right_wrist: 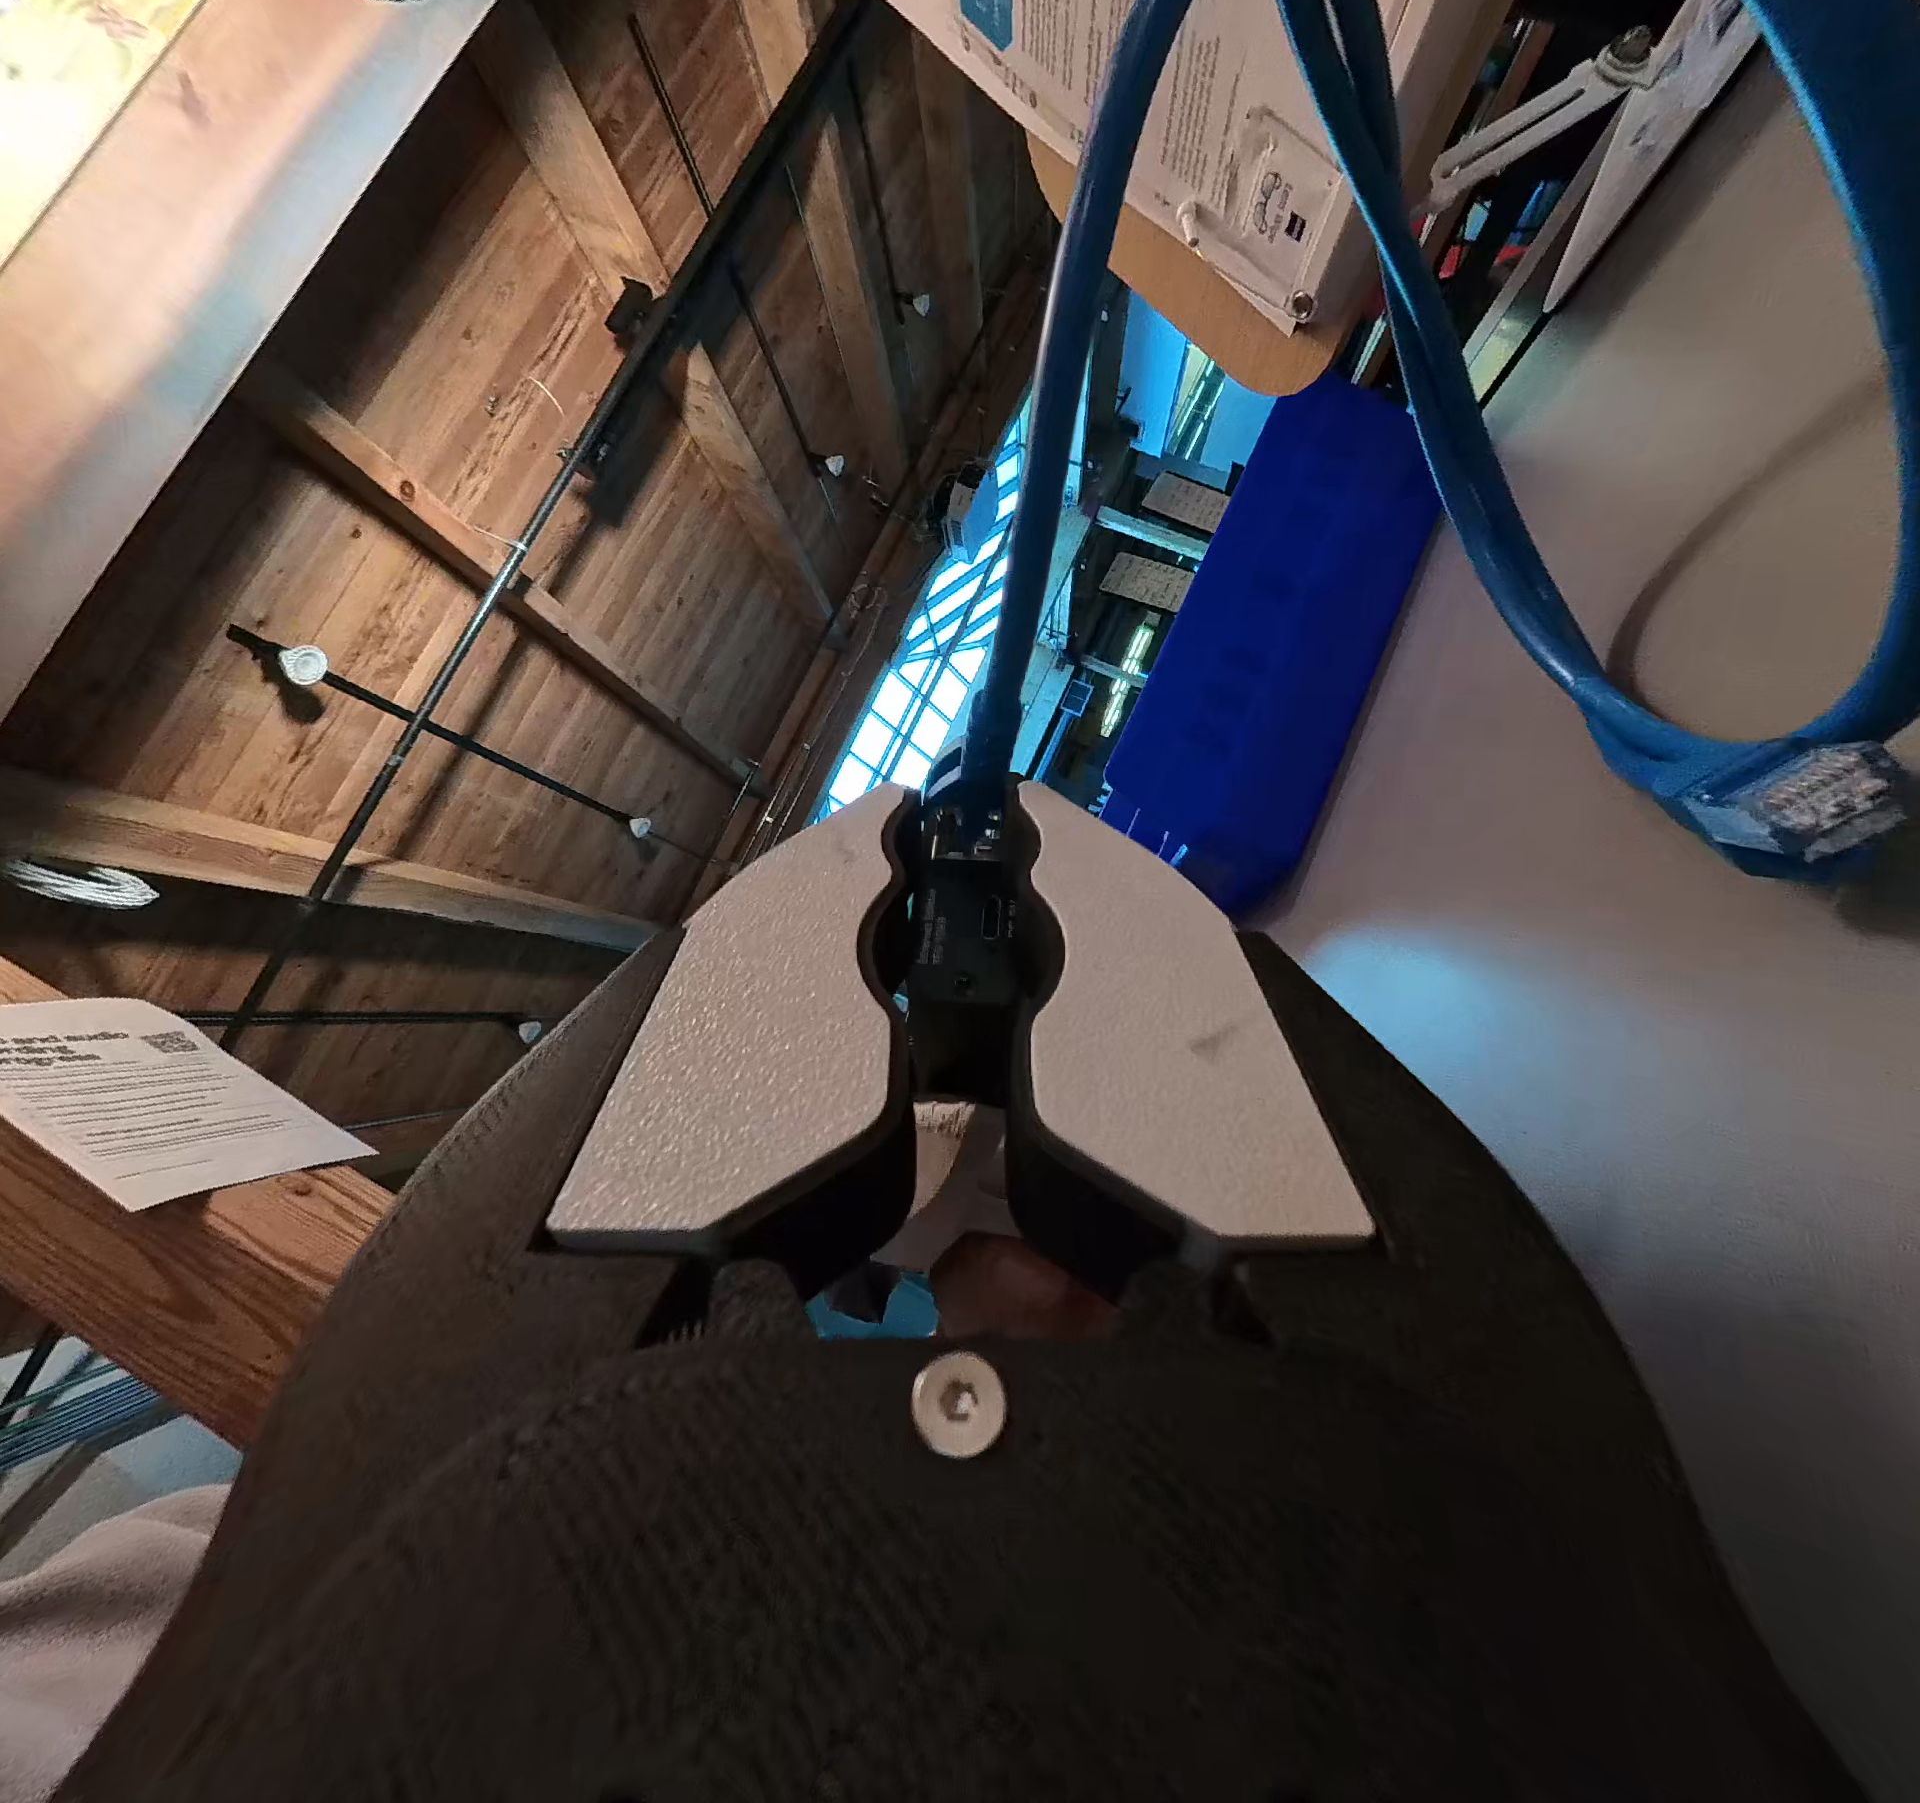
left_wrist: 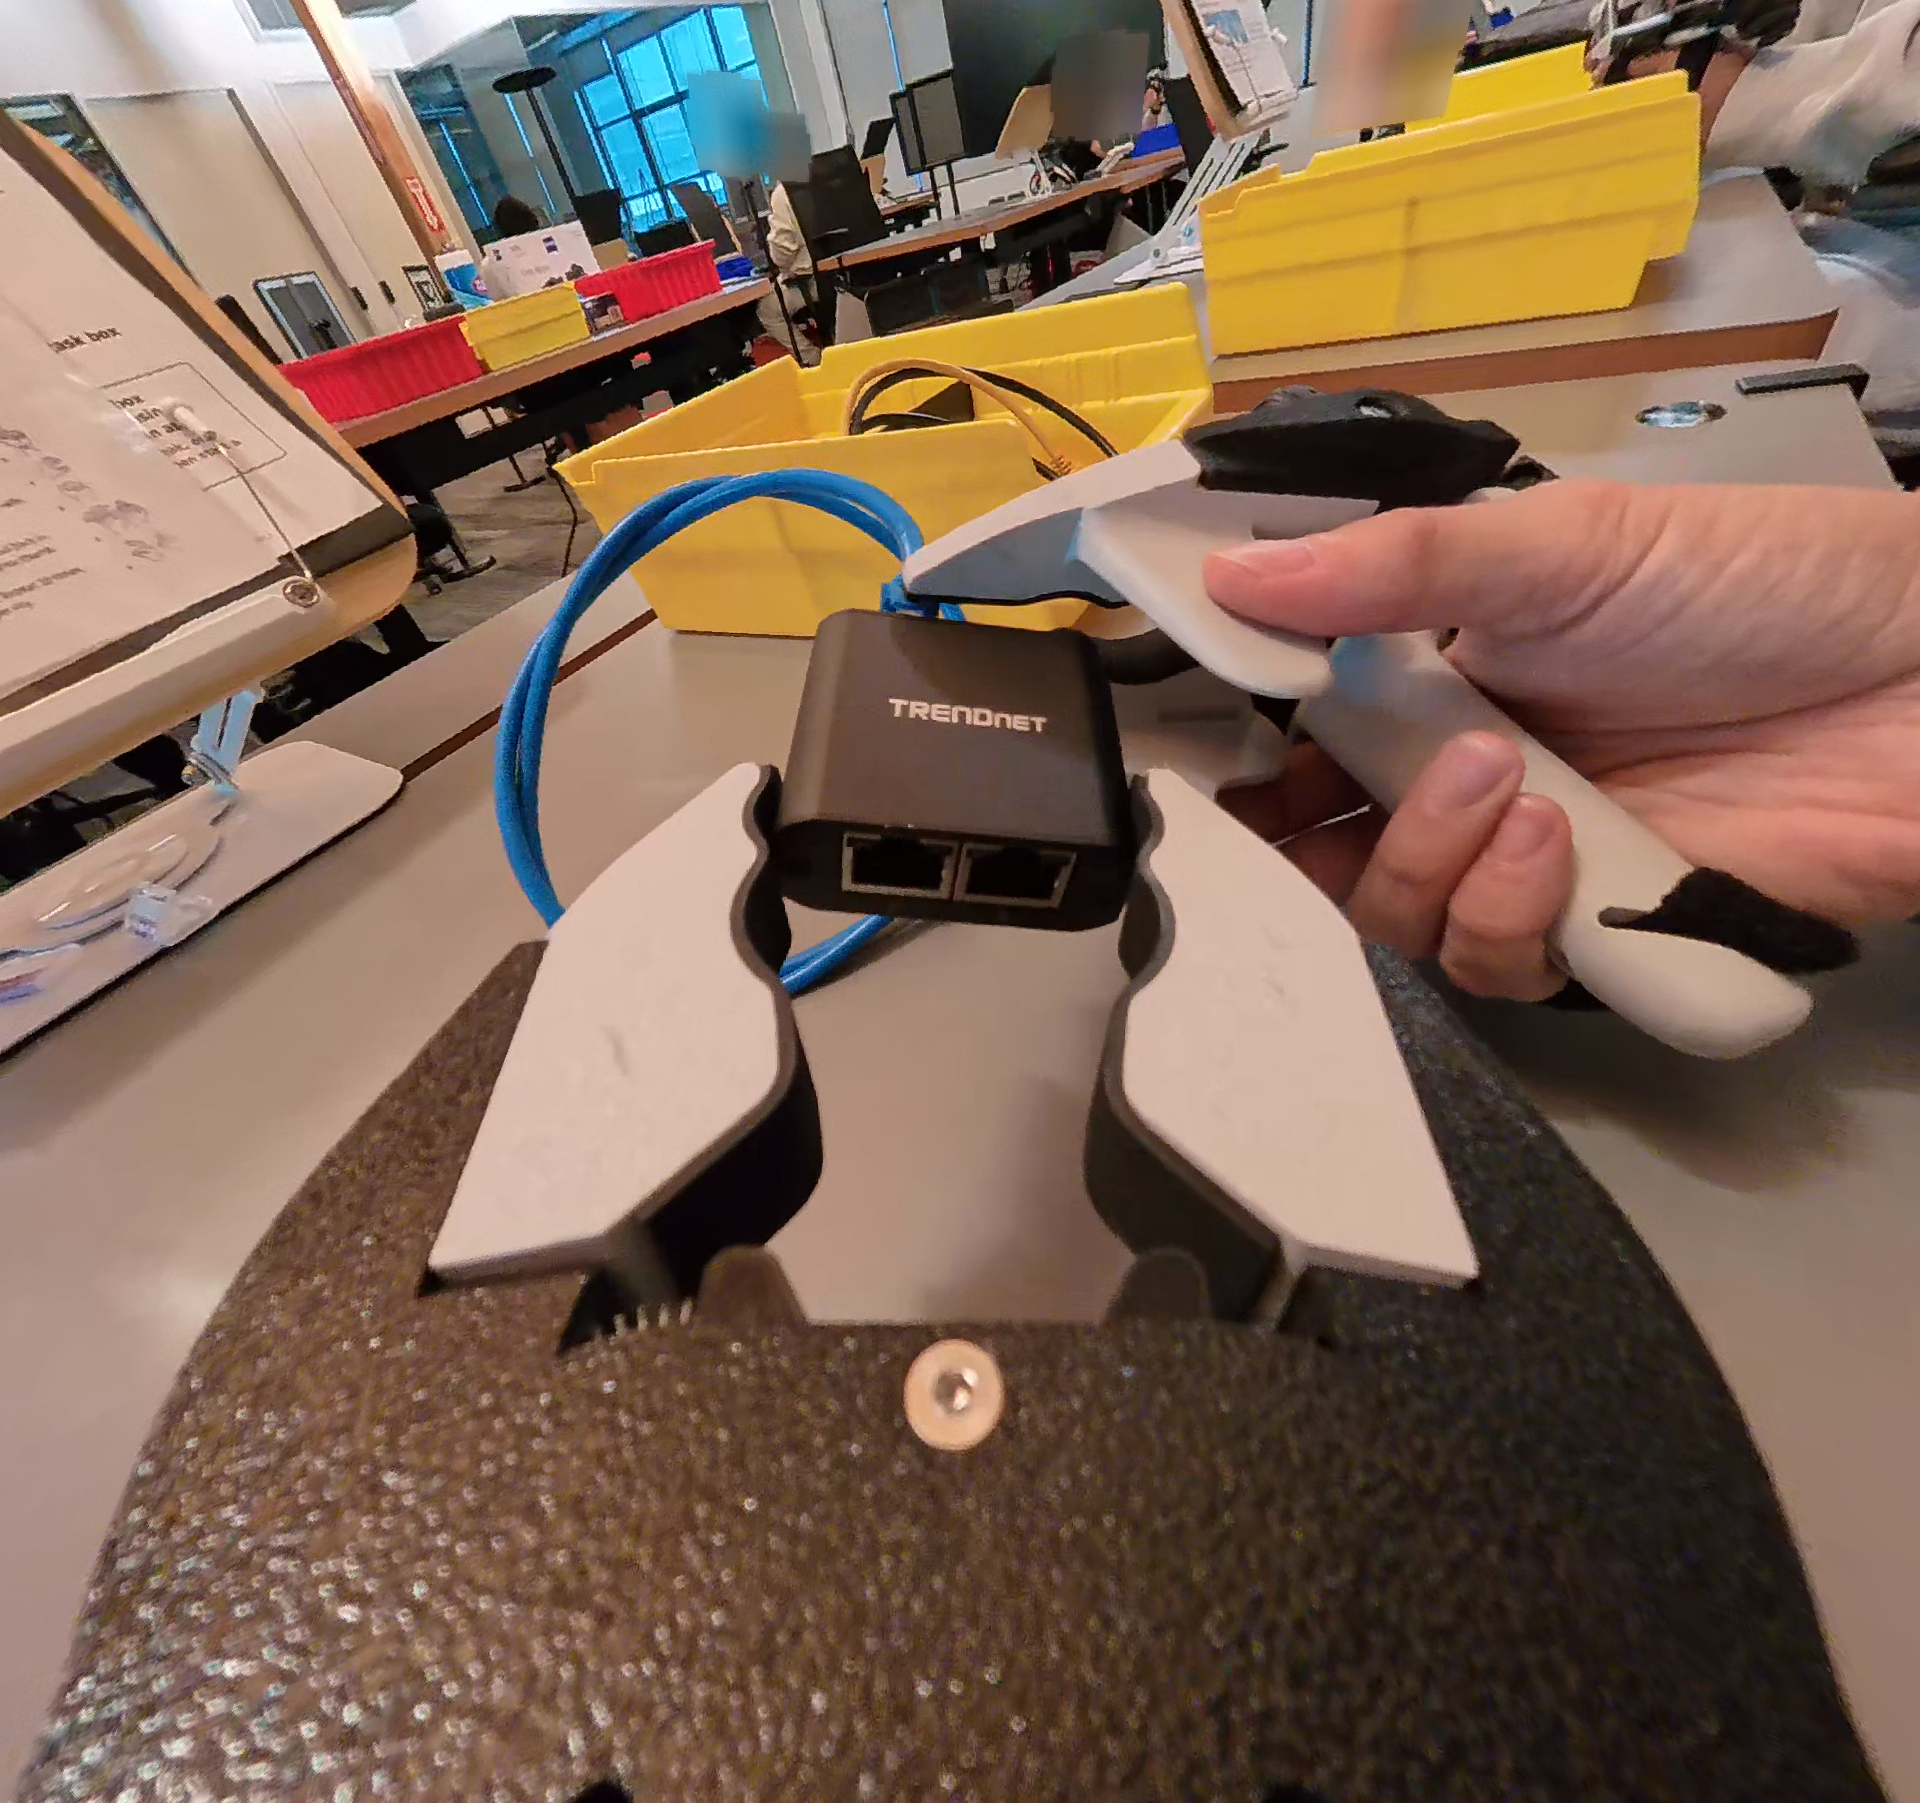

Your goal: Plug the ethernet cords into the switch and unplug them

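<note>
My left gripper (left_wrist: 956, 797) is shut on the sides of a small black switch (left_wrist: 951, 714) and holds it just above the grey table (left_wrist: 312, 1078). Two empty ports face this camera. A blue ethernet cord (left_wrist: 530, 714) loops out to the left from the switch's far side. My right gripper (left_wrist: 935, 574), held by a hand (left_wrist: 1621, 673), reaches that far side. In the right wrist view it (right_wrist: 964, 803) is shut on the cord's plug at the switch's back face (right_wrist: 966, 932). The cord (right_wrist: 1081, 299) arcs away, and its free plug (right_wrist: 1808, 803) lies on the table.
A yellow bin (left_wrist: 831, 527) with yellow and black cables stands right behind the switch. More yellow bins (left_wrist: 1455, 226) sit at the back right. A tilted instruction board on a stand (left_wrist: 156, 506) is at the left. A blue bin (right_wrist: 1268, 662) shows in the right wrist view. Only a small space, under 4 cm, lies between the two pairs of fingers.
</note>
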A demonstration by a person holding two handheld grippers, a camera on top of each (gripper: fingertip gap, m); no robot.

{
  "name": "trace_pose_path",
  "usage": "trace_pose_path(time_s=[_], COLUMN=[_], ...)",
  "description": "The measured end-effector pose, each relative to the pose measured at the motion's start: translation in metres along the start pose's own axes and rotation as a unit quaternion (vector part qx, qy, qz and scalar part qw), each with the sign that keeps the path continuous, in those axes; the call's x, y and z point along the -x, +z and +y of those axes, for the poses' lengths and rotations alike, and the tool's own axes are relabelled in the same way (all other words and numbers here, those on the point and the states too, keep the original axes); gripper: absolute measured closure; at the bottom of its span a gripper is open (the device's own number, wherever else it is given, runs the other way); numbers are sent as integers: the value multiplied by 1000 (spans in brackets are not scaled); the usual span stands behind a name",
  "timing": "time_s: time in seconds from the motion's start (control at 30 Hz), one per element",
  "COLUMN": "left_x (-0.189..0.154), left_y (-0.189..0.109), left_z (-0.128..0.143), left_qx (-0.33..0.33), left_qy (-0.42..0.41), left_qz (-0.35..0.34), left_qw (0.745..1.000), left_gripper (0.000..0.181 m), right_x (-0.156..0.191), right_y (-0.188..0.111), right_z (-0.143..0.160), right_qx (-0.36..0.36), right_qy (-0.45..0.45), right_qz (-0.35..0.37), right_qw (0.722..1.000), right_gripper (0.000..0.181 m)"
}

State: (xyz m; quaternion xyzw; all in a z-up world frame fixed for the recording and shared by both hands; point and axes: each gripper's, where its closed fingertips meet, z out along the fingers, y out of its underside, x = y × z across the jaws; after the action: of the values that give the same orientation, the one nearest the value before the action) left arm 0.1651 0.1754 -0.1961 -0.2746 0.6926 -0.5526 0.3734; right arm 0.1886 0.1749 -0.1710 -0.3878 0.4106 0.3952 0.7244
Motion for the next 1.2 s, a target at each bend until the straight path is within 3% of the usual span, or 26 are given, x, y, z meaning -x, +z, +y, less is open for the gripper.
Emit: trace_pose_path(time_s=[0.3, 0.7, 0.87, 1.03, 1.2], left_x=[-2, 3, 4, 4, 5], left_y=[3, 4, 1, 1, -2], left_z=[4, -1, -4, -6, -9], left_qx=[18, 5, -11, -3, -27], left_qy=[34, 18, -21, 45, -3], left_qz=[-17, -50, -17, -47, -27], left_qw=[999, 999, 1000, 998, 999], left_gripper=[119, 119, 120, 120, 120], right_x=[-3, 0, 0, 6, 8], right_y=[-2, 5, 7, 7, 9], right_z=[-1, 0, 1, 1, 2], right_qx=[-3, 53, 31, 33, 36], right_qy=[-10, -115, -114, -141, -153], right_qz=[9, -3, -14, -21, -18], right_qw=[1000, 992, 993, 989, 987], right_gripper=[168, 168, 168, 168, 168])
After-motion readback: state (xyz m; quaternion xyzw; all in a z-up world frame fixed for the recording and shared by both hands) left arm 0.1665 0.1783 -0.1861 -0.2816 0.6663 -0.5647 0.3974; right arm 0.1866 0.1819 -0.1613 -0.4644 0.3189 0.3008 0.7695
